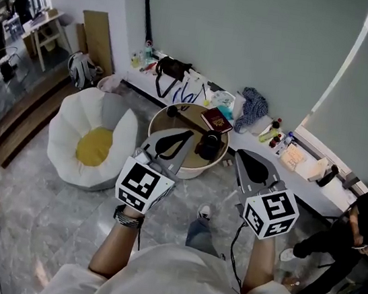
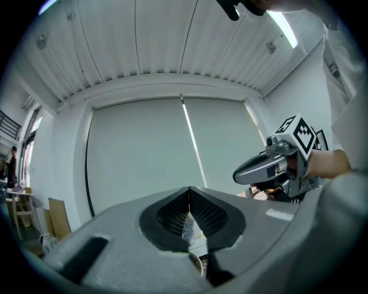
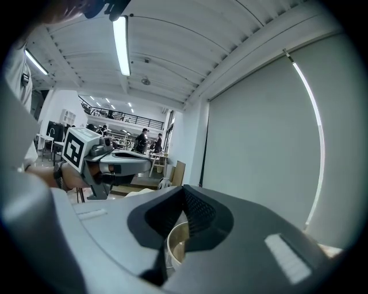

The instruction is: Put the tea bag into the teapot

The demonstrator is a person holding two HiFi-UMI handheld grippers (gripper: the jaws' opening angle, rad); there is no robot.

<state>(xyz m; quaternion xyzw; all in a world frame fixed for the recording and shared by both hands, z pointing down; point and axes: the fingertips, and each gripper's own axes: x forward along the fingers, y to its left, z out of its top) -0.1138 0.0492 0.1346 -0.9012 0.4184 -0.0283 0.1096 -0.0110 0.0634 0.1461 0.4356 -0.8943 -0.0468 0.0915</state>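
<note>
A dark teapot (image 1: 209, 144) stands on a round low table (image 1: 191, 171) below both grippers. My left gripper (image 1: 186, 134) hangs over the table's left part, just left of the teapot. Its jaws meet at the tips (image 2: 188, 189); a small pale meshy patch (image 2: 187, 228) shows low in the gap, and I cannot tell what it is. My right gripper (image 1: 241, 152) hangs to the right of the teapot, past the table's edge, jaws shut (image 3: 184, 188) with nothing in them. I cannot make out a tea bag in any view.
A red book (image 1: 216, 120) and a dark object (image 1: 173, 111) lie on the table's far side. A white and yellow floor cushion (image 1: 93, 140) sits left of it. A cluttered white ledge (image 1: 285, 154) runs along the wall. A person in black (image 1: 348, 234) crouches at the right.
</note>
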